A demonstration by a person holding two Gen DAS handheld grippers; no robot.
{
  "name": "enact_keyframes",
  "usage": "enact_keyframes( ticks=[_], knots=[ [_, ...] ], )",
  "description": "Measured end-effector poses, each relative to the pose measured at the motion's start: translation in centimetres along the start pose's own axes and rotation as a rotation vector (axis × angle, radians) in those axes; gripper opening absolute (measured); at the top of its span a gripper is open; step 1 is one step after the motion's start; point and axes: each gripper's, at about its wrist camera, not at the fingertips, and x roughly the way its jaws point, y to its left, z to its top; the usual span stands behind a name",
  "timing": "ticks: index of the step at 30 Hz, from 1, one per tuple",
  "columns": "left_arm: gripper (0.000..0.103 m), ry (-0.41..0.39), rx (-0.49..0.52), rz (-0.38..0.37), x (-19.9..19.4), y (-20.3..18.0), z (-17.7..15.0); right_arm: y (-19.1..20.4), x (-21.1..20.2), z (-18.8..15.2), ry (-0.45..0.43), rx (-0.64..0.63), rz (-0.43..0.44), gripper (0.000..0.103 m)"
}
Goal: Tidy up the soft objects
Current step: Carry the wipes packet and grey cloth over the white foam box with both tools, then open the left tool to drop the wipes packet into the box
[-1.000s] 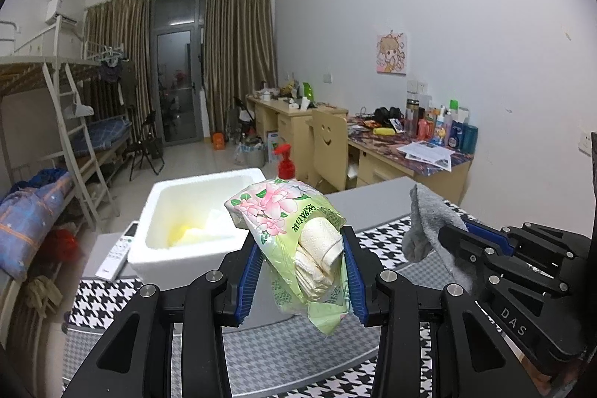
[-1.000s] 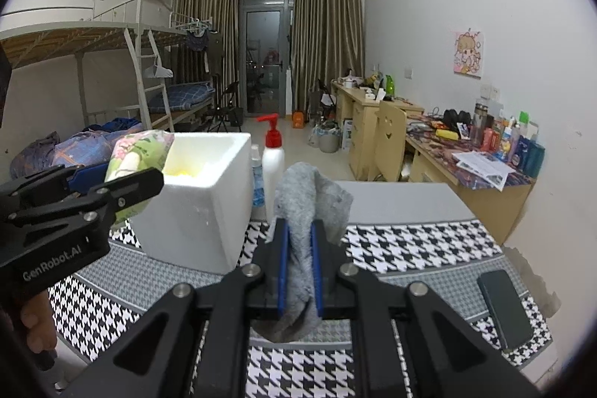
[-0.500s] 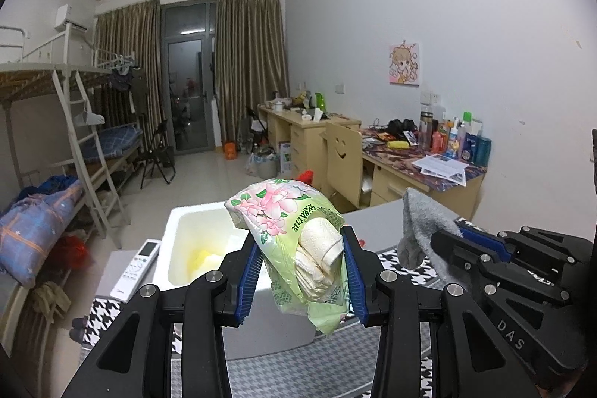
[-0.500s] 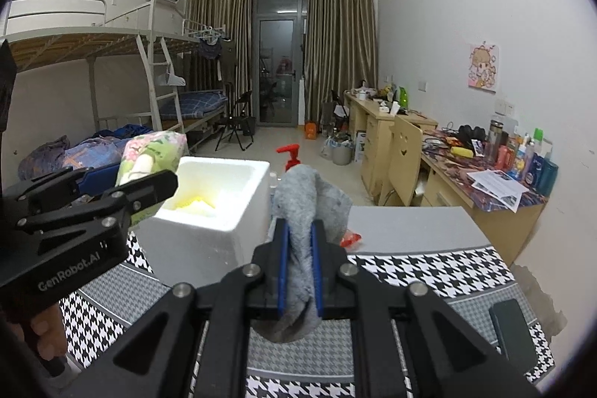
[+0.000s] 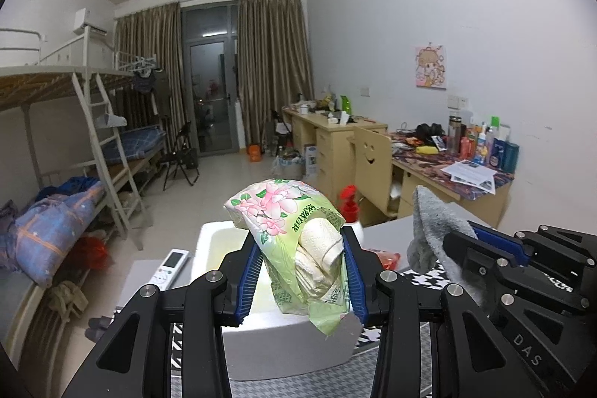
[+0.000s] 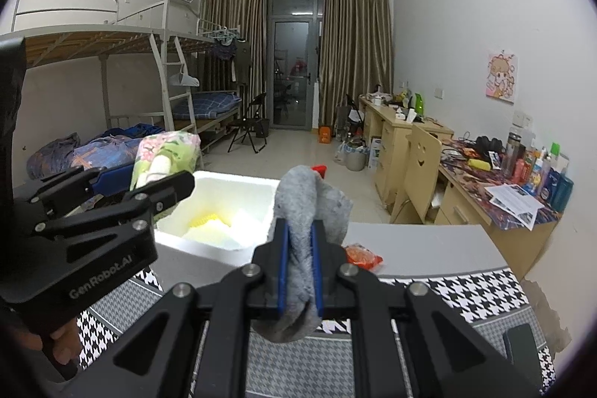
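Item 1, left claw (image 5: 300, 273): my jaws clamped on a tissue pack (image 5: 294, 237), green floral wrapper, held up in the air over the near edge of the foam box (image 5: 291, 349); loose wrapper tail hangs below the pads

Item 2, right claw (image 6: 298, 271): my jaws narrow, pinching a grey sock (image 6: 308, 211) by its middle, both ends drooping, held just right of the box and above the checked tabletop (image 6: 447, 290)

Item 3, foam box: white, open top, something yellow inside; a red-capped pump bottle (image 5: 349, 206) stands behind it, a red snack wrapper (image 6: 362, 254) lies beside it, a remote (image 5: 168, 267) to its left

Risks, my judgement: the slick wrapper could slide out of my pads if the pack shifts; the sock's hanging end could drape over the box wall instead of dropping in; the two claws sit close together and could knock each other over the opening

Pose: both claws side by side, tilted slightly downward, pointing toward the box; a hand (image 6: 61, 345) grips the left handle
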Motion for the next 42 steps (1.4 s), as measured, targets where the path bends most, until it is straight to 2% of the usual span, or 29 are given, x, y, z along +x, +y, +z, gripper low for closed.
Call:
enact_keyframes(
  ticks=[5,22,29,35,39,41,42],
  knots=[
    [0.043,-0.002,-0.014,0.036,0.8,1.0,0.4,0.6,0.8,0.7,-0.007,-0.013,0.019,0.014],
    [0.043,0.067,-0.055,0.120,4.9,3.6,0.2,2.0,4.5,2.3,-0.013,-0.034,0.076,0.014],
    [0.044,0.091,-0.069,0.132,6.4,4.1,-0.3,2.5,5.8,2.6,0.010,-0.037,0.087,0.015],
    [0.044,0.114,-0.072,0.112,7.5,4.5,-0.7,2.6,6.7,2.6,0.030,-0.043,0.085,0.015],
    [0.052,0.149,-0.068,0.083,8.6,4.7,-1.0,2.8,7.0,2.7,0.031,-0.050,0.086,0.014],
    [0.059,0.166,-0.065,0.089,9.0,4.8,-1.3,2.8,7.0,2.7,0.034,-0.047,0.082,0.014],
    [0.066,0.167,-0.069,0.096,9.0,5.0,-1.4,2.9,7.1,2.7,0.035,-0.048,0.084,0.014]
  ],
)
